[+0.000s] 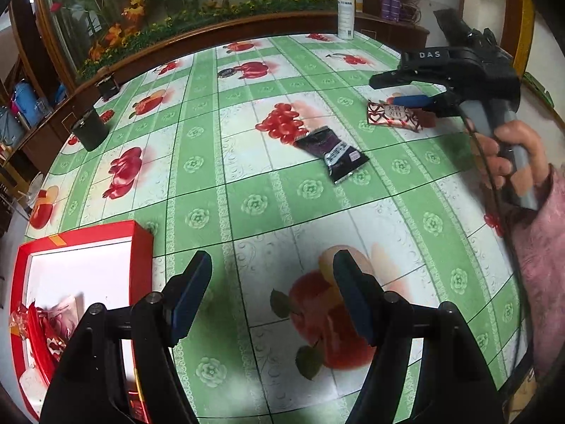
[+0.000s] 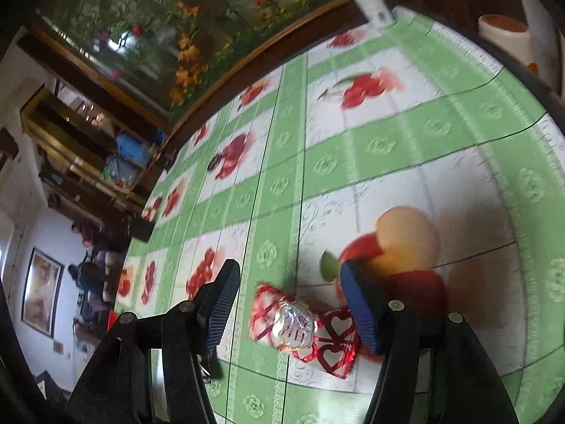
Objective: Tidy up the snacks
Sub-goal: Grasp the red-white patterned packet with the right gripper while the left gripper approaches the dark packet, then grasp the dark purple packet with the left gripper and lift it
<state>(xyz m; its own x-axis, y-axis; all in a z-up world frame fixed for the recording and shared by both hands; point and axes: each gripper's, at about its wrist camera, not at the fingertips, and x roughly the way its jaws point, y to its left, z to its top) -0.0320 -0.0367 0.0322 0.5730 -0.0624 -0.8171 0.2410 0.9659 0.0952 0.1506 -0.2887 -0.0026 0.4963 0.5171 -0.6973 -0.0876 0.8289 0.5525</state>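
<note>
A red-and-white heart-print snack packet [image 2: 300, 325] lies flat on the green fruit-print tablecloth [image 2: 388, 148]. My right gripper [image 2: 289, 275] stands open just above it, one finger on each side, and the pads are not touching it. In the left wrist view the same packet [image 1: 393, 116] lies under the right gripper [image 1: 395, 90], which a hand in a pink sleeve holds. A dark purple snack packet [image 1: 332, 152] lies mid-table. My left gripper [image 1: 272, 265] is open and empty beside a red box [image 1: 81, 233] with a few red-wrapped snacks [image 1: 53, 321] inside.
A white spray bottle [image 1: 345, 14] stands at the far table edge, against a wooden-framed flower panel. On the left side of the table are a black cup [image 1: 90, 129] and a small dark container [image 1: 107, 84]. A white pot [image 2: 505, 35] sits beyond the table's right edge.
</note>
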